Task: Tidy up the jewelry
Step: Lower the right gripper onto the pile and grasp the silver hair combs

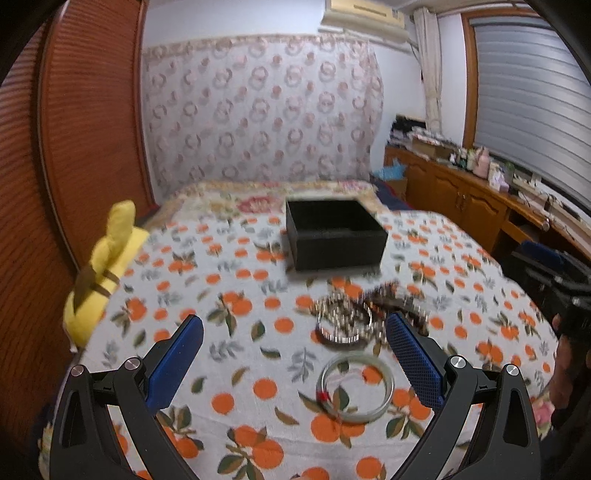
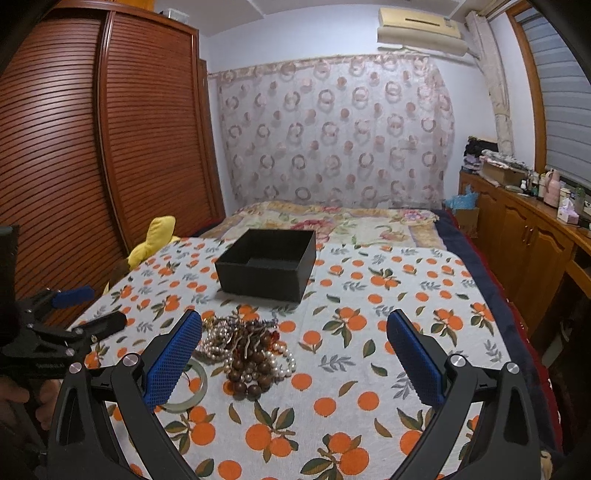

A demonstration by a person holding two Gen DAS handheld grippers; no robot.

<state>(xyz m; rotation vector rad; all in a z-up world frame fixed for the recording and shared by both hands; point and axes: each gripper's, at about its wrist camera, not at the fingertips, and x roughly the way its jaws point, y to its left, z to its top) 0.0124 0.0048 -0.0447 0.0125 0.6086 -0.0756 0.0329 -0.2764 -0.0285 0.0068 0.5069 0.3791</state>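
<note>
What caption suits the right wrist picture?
Open gripper above bead heap, black box beyond.

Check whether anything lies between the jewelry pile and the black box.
Nothing visible does. Only bare orange-print cloth separates the jewelry pile from the open black box behind it. The pale bangle lies on the near side.

Bedroom, louvred wood wardrobe (image 2: 110, 147) left, patterned curtain (image 2: 332, 140) behind bed, AC unit (image 2: 421, 26), wood cabinets (image 2: 524, 240) right
</note>
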